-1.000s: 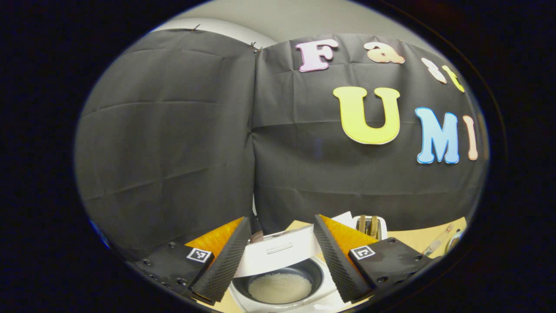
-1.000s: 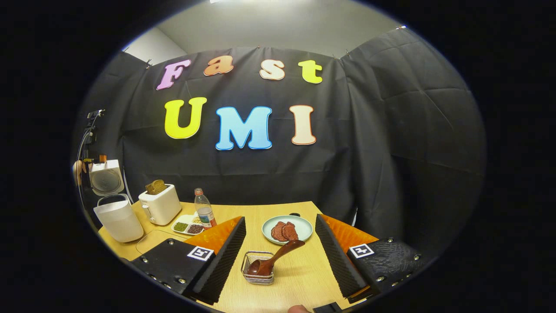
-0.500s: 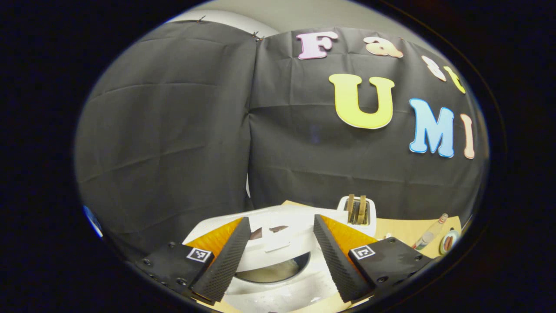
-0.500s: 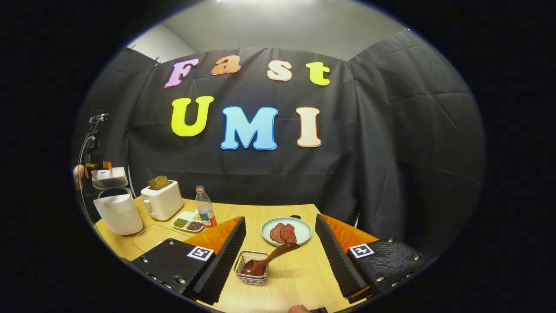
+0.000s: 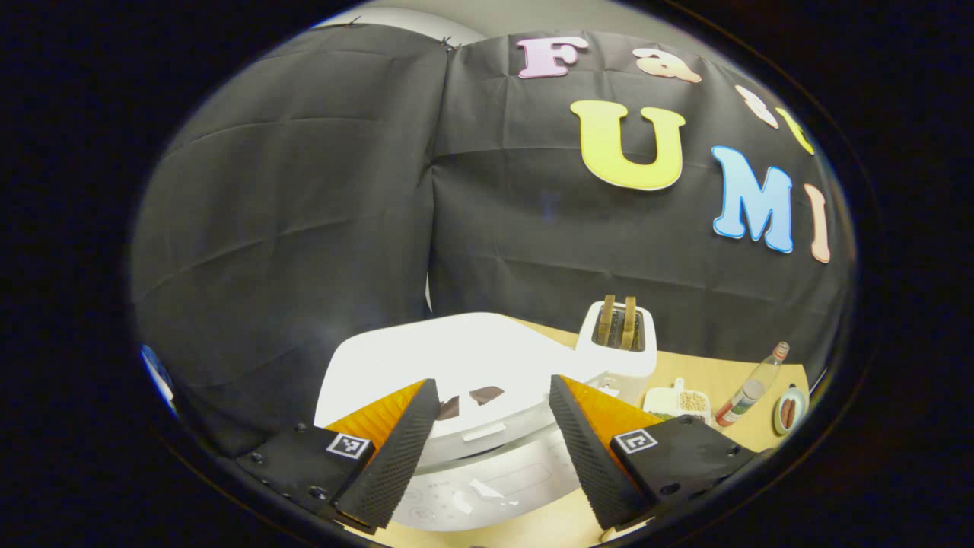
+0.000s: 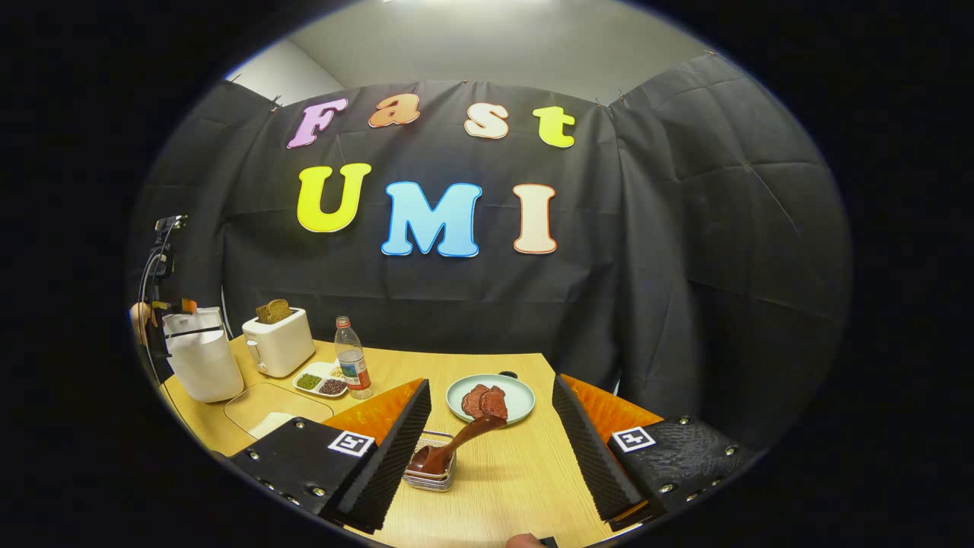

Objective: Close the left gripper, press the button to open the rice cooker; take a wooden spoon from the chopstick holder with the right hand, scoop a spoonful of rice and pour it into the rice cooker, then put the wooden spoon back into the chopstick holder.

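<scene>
The white rice cooker sits right under my left gripper, its lid down and its front panel facing me. The left gripper is open, its fingers spread over the lid's front edge with nothing between them. In the right gripper view the cooker stands at the table's far left. The dark wooden spoon leans in a small wire chopstick holder on the table. My right gripper hangs open above and behind it. A shallow tray holds white rice.
Right of the cooker stand a white toaster with bread, a divided dish of beans, a water bottle and a pale plate with meat slices. A hand shows beside the cooker. The booth's black cloth closes the back.
The cooker's lid has gone from raised, with rice showing in the pot, to fully down. The left gripper tilted down with it. The right gripper drifted slightly; the holder sits further left between its fingers.
</scene>
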A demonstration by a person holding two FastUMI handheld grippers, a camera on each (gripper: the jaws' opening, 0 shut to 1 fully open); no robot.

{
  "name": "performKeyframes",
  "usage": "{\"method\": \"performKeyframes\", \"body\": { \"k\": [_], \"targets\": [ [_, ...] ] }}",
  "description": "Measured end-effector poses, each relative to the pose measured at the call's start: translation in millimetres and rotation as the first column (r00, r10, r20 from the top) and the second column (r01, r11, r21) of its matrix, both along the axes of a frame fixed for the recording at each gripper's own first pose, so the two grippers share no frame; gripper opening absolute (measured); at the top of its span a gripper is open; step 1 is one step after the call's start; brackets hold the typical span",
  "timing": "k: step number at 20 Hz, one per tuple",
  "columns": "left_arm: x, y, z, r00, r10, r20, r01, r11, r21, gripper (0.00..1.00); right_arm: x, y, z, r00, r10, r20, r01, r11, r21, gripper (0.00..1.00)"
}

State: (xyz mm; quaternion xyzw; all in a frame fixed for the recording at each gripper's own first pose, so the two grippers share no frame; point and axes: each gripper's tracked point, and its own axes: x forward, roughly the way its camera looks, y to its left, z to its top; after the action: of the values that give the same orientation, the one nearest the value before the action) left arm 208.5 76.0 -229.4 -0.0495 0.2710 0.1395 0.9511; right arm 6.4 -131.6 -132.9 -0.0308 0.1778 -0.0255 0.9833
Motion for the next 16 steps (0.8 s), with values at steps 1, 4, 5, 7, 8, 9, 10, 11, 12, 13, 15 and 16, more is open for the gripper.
{"method": "performKeyframes", "body": {
  "k": [1,4,5,7,8,9,10,11,12,13,15,16],
  "targets": [
    [-0.9,-1.3,-3.8,1.0,0.002,-0.009,-0.002,1.0,-0.003,0.96,-0.5,-0.7,-0.2,1.0,-0.002,0.0,0.002,1.0,0.001,0.98],
    [1.0,-3.8,-11.9,1.0,0.007,-0.03,-0.007,1.0,-0.005,1.0,-2.4,-5.6,-2.1,1.0,-0.006,-0.004,0.006,1.0,-0.002,0.98],
    [1.2,-5.6,-13.6,0.999,0.007,-0.037,-0.007,1.0,-0.008,1.0,-2.7,-7.2,-2.6,1.0,-0.009,-0.005,0.009,1.0,-0.003,0.98],
    [0.8,-6.3,-22.5,0.998,0.002,-0.057,-0.002,1.0,0.0,0.96,-3.0,-9.4,-4.6,1.0,-0.015,-0.01,0.015,1.0,0.001,0.98],
    [-0.8,-7.7,-27.5,0.998,-0.002,-0.07,0.002,1.0,0.005,0.96,-2.9,-9.8,-6.1,1.0,-0.017,-0.012,0.017,1.0,0.005,0.98],
    [-2.6,-9.0,-32.9,0.996,-0.005,-0.084,0.006,1.0,0.005,1.0,-2.9,-9.9,-6.3,1.0,-0.019,-0.012,0.019,1.0,0.008,0.98],
    [-3.2,-9.2,-35.9,0.995,-0.006,-0.095,0.006,1.0,0.006,1.0,-3.3,-10.1,-6.7,1.0,-0.02,-0.012,0.02,1.0,0.008,0.98],
    [-2.7,-8.9,-35.5,0.996,-0.006,-0.092,0.008,1.0,0.016,1.0,-2.7,-10.1,-7.1,1.0,-0.019,-0.014,0.019,1.0,0.006,0.98],
    [-1.9,-9.1,-36.4,0.996,-0.006,-0.094,0.008,1.0,0.019,1.0,-2.8,-10.4,-8.2,1.0,-0.019,-0.015,0.019,1.0,0.003,0.98],
    [-2.6,-10.3,-38.1,0.994,-0.01,-0.104,0.011,1.0,0.005,1.0,-1.7,-10.5,-8.3,1.0,-0.018,-0.015,0.018,1.0,0.001,0.98],
    [-1.1,-10.5,-37.8,0.992,0.0,-0.123,-0.005,0.999,-0.041,0.96,-1.7,-9.5,-8.9,1.0,-0.02,-0.016,0.02,1.0,0.002,0.98],
    [-1.8,-10.1,-35.7,0.992,0.01,-0.13,-0.021,0.997,-0.08,0.99,-1.9,-9.2,-9.2,1.0,-0.021,-0.016,0.021,1.0,0.004,0.98]
  ]
}}
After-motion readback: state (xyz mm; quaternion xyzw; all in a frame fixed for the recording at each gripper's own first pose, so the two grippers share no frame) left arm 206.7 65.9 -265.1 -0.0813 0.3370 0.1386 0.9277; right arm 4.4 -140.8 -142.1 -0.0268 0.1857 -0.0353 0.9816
